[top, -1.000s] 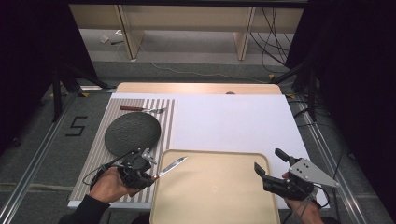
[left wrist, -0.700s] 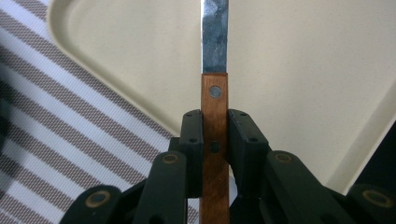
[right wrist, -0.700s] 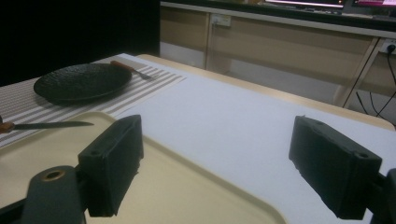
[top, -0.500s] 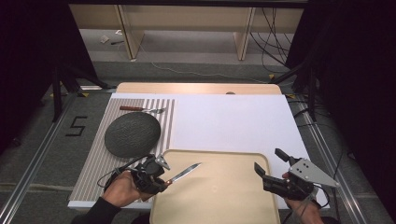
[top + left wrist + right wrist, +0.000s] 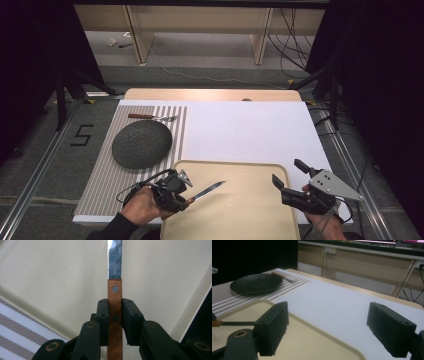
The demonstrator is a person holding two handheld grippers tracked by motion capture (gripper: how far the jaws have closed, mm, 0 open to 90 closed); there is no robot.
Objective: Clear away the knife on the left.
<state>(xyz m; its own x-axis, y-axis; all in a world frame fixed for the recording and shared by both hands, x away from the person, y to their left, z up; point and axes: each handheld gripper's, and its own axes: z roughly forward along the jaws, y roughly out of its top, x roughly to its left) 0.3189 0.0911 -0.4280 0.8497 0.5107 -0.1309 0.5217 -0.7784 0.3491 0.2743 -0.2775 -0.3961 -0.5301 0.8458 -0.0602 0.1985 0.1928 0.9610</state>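
Knife (image 5: pixel 207 190) is held over the near left of the tray (image 5: pixel 250 210).
Its wooden handle is clamped in the left gripper (image 5: pixel 115 315); the right gripper (image 5: pixel 290 180) is kept wide open and empty. Apparently not yet set down; plate (image 5: pixel 142 145) and fork (image 5: pixel 150 117) are left on the mat.

Knife (image 5: pixel 114 297) tip: cut off by the top edge of the left gripper view.
Knife handle end: hidden behind the left gripper (image 5: pixel 176 192) in the high view (the butt runs off the bottom of the left gripper view).
Tray (image 5: pixel 250 220) near edge: cut off by the bottom of the high view.
Fork (image 5: pixel 152 117) tines: too small to tell apart.
Right hand (image 5: pixel 325 225): partly cut off at the bottom edge.
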